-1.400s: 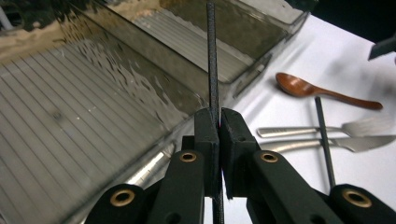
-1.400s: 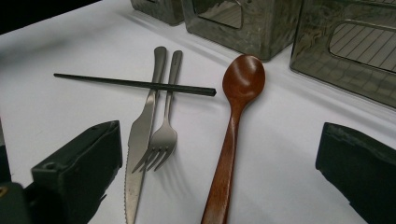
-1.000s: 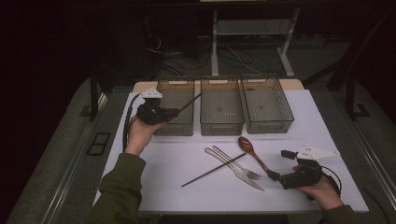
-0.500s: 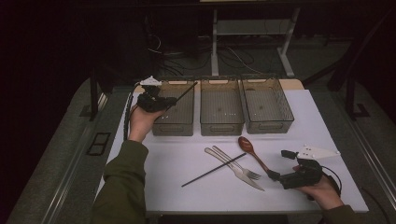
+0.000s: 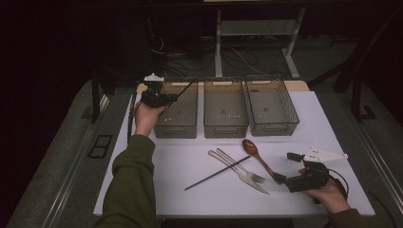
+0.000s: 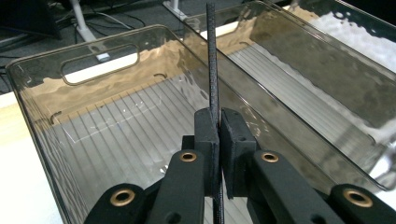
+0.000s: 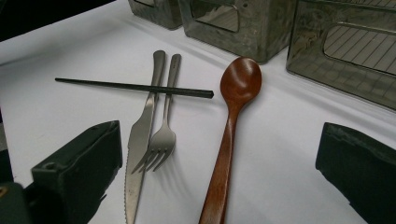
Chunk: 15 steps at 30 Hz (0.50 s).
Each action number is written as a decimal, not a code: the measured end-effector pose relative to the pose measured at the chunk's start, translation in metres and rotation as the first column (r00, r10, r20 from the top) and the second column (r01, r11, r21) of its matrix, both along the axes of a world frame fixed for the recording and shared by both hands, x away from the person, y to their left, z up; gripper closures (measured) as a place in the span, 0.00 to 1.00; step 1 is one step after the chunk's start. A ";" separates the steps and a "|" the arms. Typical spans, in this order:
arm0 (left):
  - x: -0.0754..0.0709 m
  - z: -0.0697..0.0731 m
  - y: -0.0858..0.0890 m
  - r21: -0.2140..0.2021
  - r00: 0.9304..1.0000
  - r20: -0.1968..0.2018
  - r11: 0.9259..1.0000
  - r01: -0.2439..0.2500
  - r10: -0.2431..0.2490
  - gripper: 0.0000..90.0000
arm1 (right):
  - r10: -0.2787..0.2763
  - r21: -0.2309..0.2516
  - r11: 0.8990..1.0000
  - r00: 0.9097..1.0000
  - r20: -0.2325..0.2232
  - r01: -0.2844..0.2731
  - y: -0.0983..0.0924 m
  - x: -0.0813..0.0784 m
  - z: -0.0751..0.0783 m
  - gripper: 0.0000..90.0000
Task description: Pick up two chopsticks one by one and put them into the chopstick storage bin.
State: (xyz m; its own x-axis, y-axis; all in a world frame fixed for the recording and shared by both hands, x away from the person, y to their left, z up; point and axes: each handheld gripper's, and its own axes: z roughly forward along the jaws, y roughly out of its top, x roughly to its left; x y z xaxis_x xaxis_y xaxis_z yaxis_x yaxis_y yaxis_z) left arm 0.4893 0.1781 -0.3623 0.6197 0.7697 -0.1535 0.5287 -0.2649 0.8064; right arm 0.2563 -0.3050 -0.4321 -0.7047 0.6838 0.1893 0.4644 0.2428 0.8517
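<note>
The high view is looking forward and down from above the person's side, taking in the whole bench (image 5: 190, 194) from some way off, though its dim surroundings are hard to read. The left gripper view is sitting close over the leftmost bin (image 6: 107, 135), peering along its jaws into it. The right gripper view is facing low across the bench toward the spoon (image 7: 231, 126), sharing cutlery and bin fronts with the high view.
</note>
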 end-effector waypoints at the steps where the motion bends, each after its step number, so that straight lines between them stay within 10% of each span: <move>1: 0.001 -0.001 -0.001 0.001 1.000 -0.002 1.000 -0.004 0.004 0.94 | 0.000 0.000 1.000 1.000 0.002 0.000 0.000 0.000 0.000 0.00; 15: 0.008 -0.011 -0.005 0.021 0.999 -0.027 0.999 -0.031 0.032 0.94 | -0.004 0.007 1.000 1.000 0.005 0.004 -0.002 -0.001 0.000 0.00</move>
State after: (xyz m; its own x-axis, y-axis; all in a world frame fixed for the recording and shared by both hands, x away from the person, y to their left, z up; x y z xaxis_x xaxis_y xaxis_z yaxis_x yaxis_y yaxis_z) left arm 0.4977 0.1734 -0.3730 0.5909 0.7920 -0.1535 0.5587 -0.2645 0.7860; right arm 0.2558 -0.3066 -0.4317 -0.7026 0.6856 0.1905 0.4612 0.2348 0.8557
